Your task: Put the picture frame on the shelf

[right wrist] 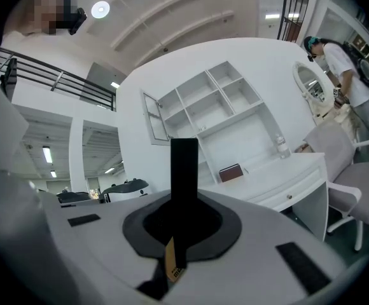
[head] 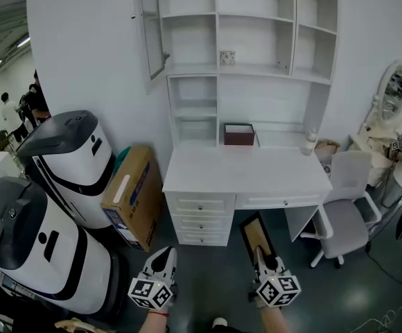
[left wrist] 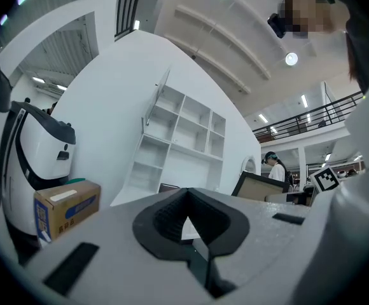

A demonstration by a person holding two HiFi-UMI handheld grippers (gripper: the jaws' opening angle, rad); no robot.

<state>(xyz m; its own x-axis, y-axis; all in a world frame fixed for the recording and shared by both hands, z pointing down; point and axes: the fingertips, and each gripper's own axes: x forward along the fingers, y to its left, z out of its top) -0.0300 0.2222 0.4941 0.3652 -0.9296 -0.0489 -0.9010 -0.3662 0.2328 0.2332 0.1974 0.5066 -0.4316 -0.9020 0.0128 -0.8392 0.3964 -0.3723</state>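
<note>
White worktop (head: 246, 175) and shelf (head: 253, 71) at upper centre, well apart from tongs. Right tongs (head: 262, 254) clenched on frame (head: 254, 231), lower centre, above floor. Left tongs (head: 166, 255) closed, empty. Frame in grip; carry and placing remain.

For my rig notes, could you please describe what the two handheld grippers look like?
Both the left gripper and right gripper have pale grey shells with black-lined fingers. Each carries a cube of black-and-white square markers. Their own views show a dark rounded recess and black rectangular slots.
</note>
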